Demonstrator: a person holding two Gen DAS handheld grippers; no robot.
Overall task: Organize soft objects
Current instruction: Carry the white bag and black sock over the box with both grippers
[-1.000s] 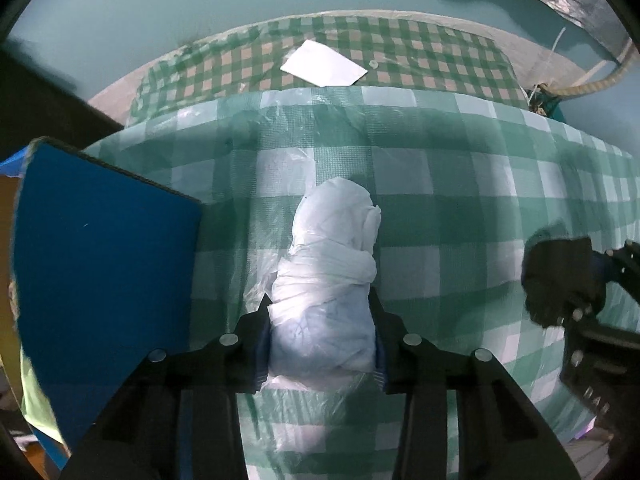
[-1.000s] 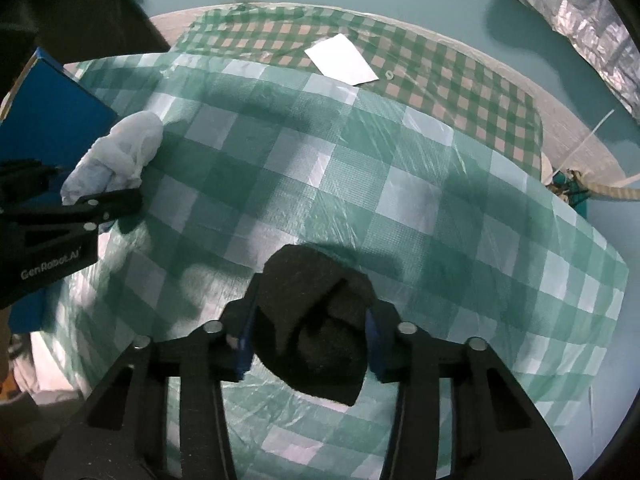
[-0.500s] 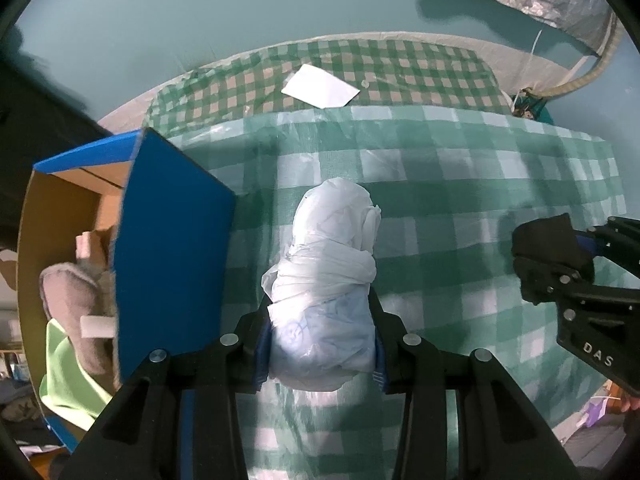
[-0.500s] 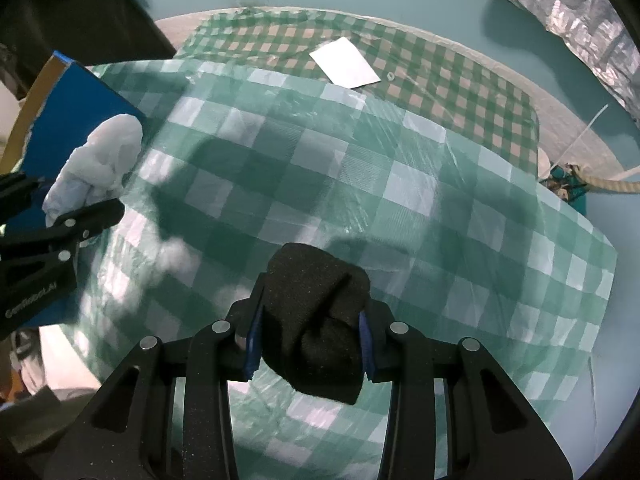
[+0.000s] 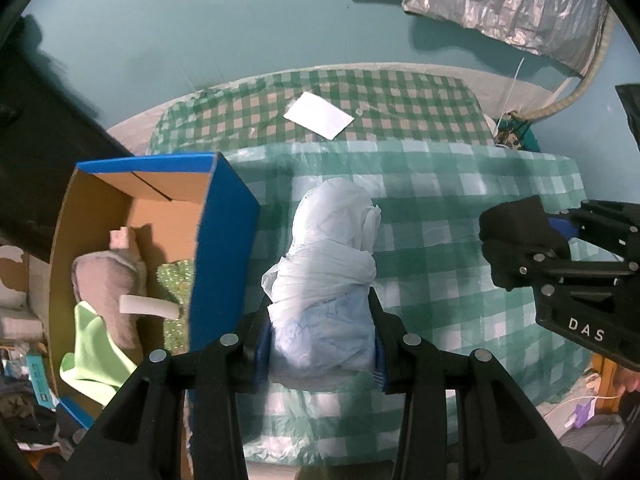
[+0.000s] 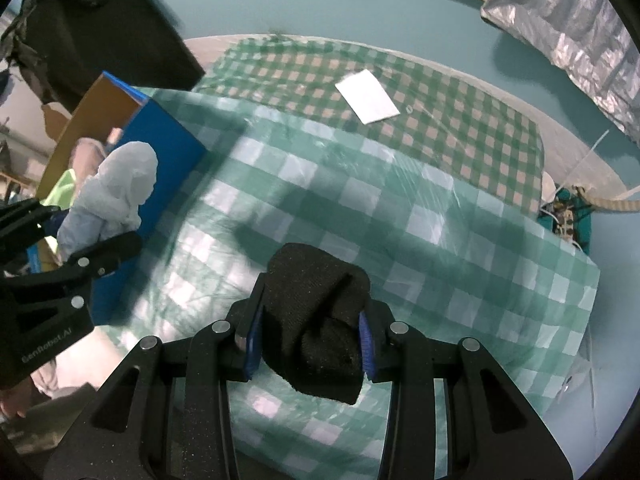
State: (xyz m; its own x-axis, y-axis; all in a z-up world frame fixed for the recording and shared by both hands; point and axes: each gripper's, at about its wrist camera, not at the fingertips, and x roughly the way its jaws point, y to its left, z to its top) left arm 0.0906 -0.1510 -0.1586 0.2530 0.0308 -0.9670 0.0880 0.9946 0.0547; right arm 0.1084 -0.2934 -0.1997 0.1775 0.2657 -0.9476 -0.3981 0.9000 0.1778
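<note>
My left gripper [image 5: 320, 344] is shut on a white knotted plastic bundle [image 5: 332, 264] and holds it above the green checked tablecloth [image 5: 440, 208], just right of the blue cardboard box [image 5: 224, 248]. The bundle also shows in the right wrist view [image 6: 116, 196]. My right gripper [image 6: 308, 340] is shut on a black folded cloth [image 6: 316, 320], held above the cloth-covered table [image 6: 400, 216]; it also shows in the left wrist view [image 5: 516, 240]. The box holds a grey plush toy [image 5: 112, 288], a light green cloth [image 5: 96, 352] and something green and glittery [image 5: 176, 280].
A white card [image 5: 320, 116] lies on the far checked cloth. A silver foil sheet [image 5: 508, 0] hangs on the teal wall. A power strip with cables [image 6: 564, 216] sits at the table's right edge. Clutter lies on the floor at left.
Both grippers have risen with their loads. The view is higher, and the blue box's open inside with the plush toy has come into sight.
</note>
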